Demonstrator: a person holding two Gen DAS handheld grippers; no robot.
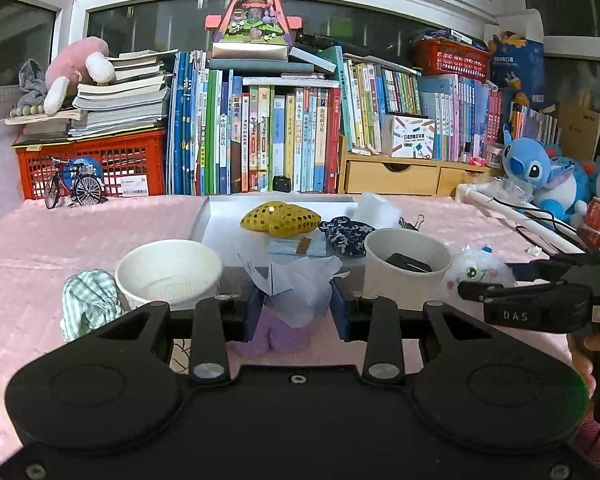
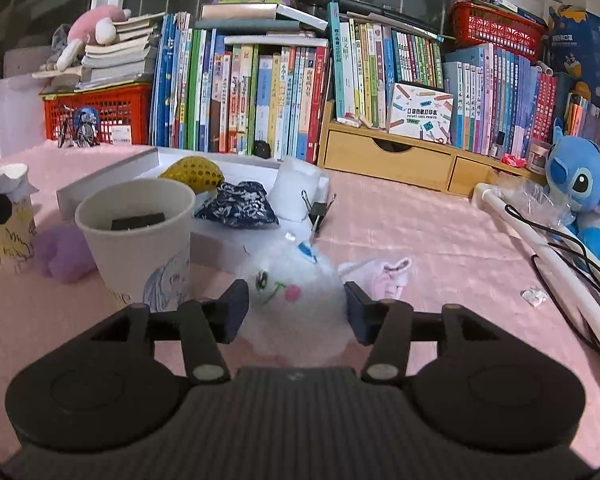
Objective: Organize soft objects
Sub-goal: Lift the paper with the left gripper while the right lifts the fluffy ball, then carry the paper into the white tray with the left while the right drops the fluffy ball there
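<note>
Item: left gripper [image 1: 296,306], closed on crumpled white tissue [image 1: 296,284], held above the pink tablecloth [image 1: 60,240] before the white tray [image 1: 220,224]. Item: right gripper [image 2: 296,312], jaws apart, flanking the white fluffy plush [image 2: 296,292] without visibly pressing it. Risks: the thin tissue may tear or slip; closing on fluff alone may fail; either of the 2 paper cups, left [image 1: 168,276] or right [image 2: 136,240], may be knocked over.

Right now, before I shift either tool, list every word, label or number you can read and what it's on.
"DAS": white letters on the black right tool, seen from the left wrist view.
"POCKET LABEL PRINTER": small line on the white box on the wooden drawer unit.
Book spines: Chinese titles, too small to quote reliably.
Red crate sticker: too small.
Blue carton, red can: print blurred.
</note>
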